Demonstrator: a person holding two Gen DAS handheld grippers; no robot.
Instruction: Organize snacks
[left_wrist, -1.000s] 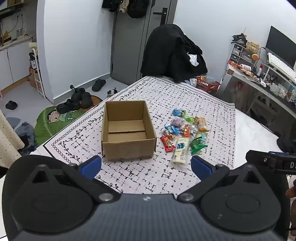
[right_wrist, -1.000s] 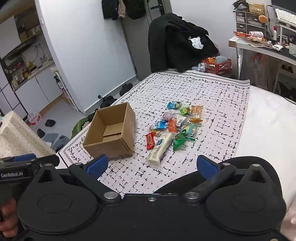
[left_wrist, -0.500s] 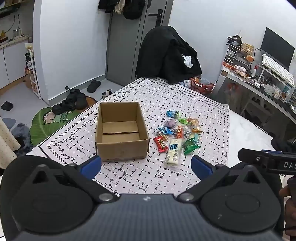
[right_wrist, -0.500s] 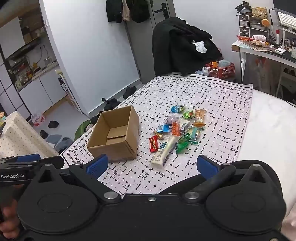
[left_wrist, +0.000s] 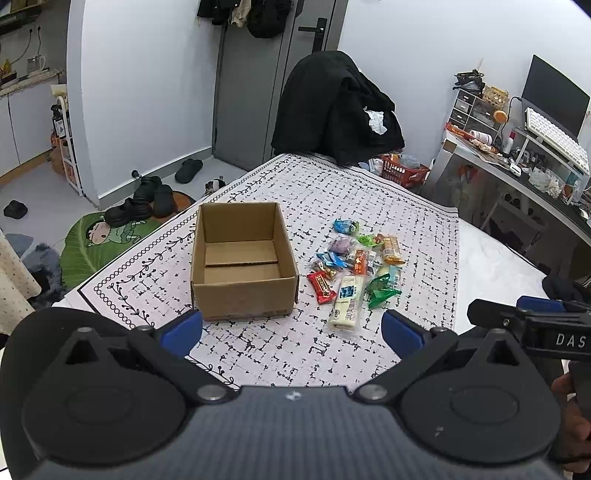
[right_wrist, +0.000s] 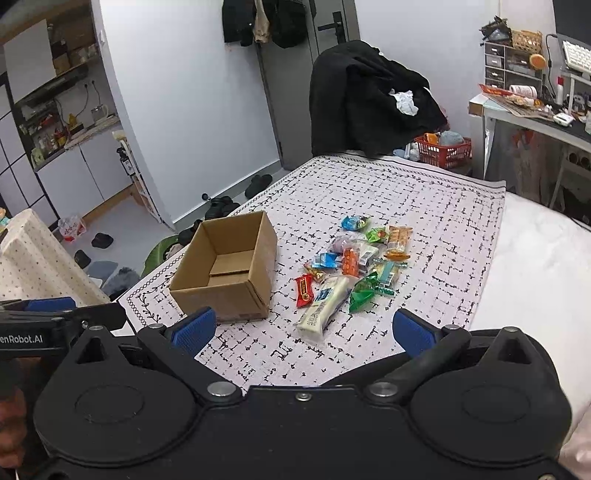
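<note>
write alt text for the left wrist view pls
An empty open brown cardboard box sits on a black-and-white patterned cloth, with a pile of colourful wrapped snacks beside it on the right. The open left gripper with blue fingertip pads hovers in front, holding nothing.

A patterned cloth (left_wrist: 332, 199) is covering the bed (left_wrist: 491, 258) — carrying an open box (left_wrist: 242, 295) left, snacks (left_wrist: 354, 266) right.

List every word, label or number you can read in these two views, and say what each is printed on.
"DAS": on the right gripper body, cut off by the edge of the left wrist view.
"enRobot.AI": on the left gripper body, first letter cut off, in the right wrist view.
Snack wrappers: print too small and blurred to read.
Cardboard box: no readable text.
</note>
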